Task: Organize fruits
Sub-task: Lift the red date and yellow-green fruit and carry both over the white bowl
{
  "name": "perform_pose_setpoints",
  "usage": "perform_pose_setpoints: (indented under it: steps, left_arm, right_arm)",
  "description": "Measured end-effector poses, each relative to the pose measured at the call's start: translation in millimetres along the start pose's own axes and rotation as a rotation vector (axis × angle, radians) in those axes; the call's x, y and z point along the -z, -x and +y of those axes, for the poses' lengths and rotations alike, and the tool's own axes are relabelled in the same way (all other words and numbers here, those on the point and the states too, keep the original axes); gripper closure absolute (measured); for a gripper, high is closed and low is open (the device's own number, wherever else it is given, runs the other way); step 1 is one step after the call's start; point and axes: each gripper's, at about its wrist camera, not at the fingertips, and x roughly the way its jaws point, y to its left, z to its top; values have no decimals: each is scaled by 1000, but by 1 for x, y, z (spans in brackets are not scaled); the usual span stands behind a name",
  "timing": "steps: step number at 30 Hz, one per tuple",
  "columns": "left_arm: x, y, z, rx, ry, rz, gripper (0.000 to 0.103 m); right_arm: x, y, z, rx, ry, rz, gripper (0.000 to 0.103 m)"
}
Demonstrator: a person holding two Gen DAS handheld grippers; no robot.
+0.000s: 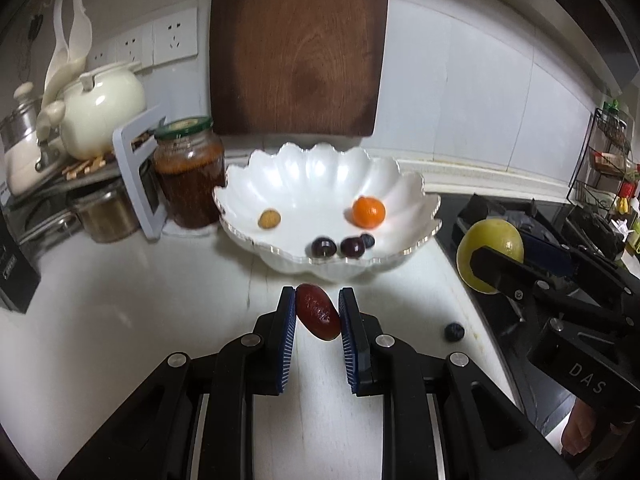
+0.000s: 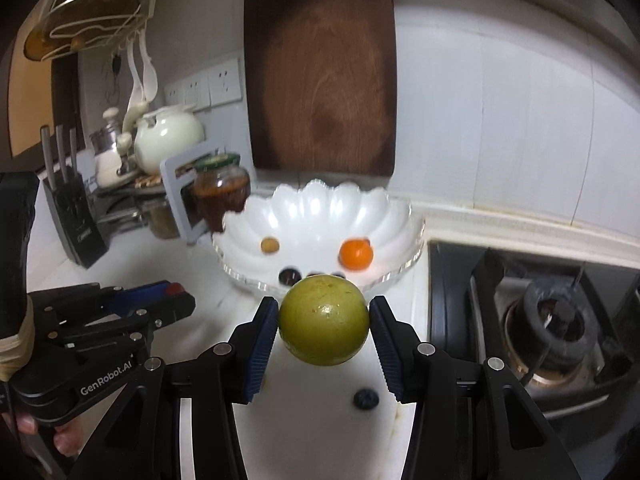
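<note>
2 grips | left hand-held gripper (image 1: 318, 312) pinching red date (image 1: 318, 312) | right hand-held gripper (image 2: 324, 320) pinching green fruit (image 2: 324, 320)

I note a wooden cutting board (image 1: 300, 46) upright against the tiled wall, a green-lidded jar (image 1: 189, 172) beside a cream teapot (image 1: 102, 110), a knife block (image 2: 74, 216), and a gas burner (image 2: 554, 332).

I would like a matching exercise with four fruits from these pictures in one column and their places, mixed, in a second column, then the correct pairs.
Fruits:
1. red date
2. green fruit
3. orange
4. lone blueberry

Places:
A. on the white counter
B. in the white bowl
C. between the left gripper fingers
D. between the right gripper fingers

Pairs: 1-C, 2-D, 3-B, 4-A
</note>
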Motion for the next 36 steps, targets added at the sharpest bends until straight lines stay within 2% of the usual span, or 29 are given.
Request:
perform_pose_setpoints:
  steps: [5, 13, 24, 36]
  left_arm:
    - [-22, -4, 3, -3, -12, -21, 81]
    - [-50, -25, 8, -4, -27, -36, 81]
    - [-68, -76, 15, -10, -30, 35, 81]
    - [-69, -123, 17, -23, -41, 128, 80]
  right_arm:
    - [-19, -6, -1, -6, 4, -49, 55]
    - [-40, -30, -3, -13, 11, -66, 55]
    - [-50, -83, -17, -14, -10, 33, 55]
    - [-44, -131, -34, -3, -31, 165, 55]
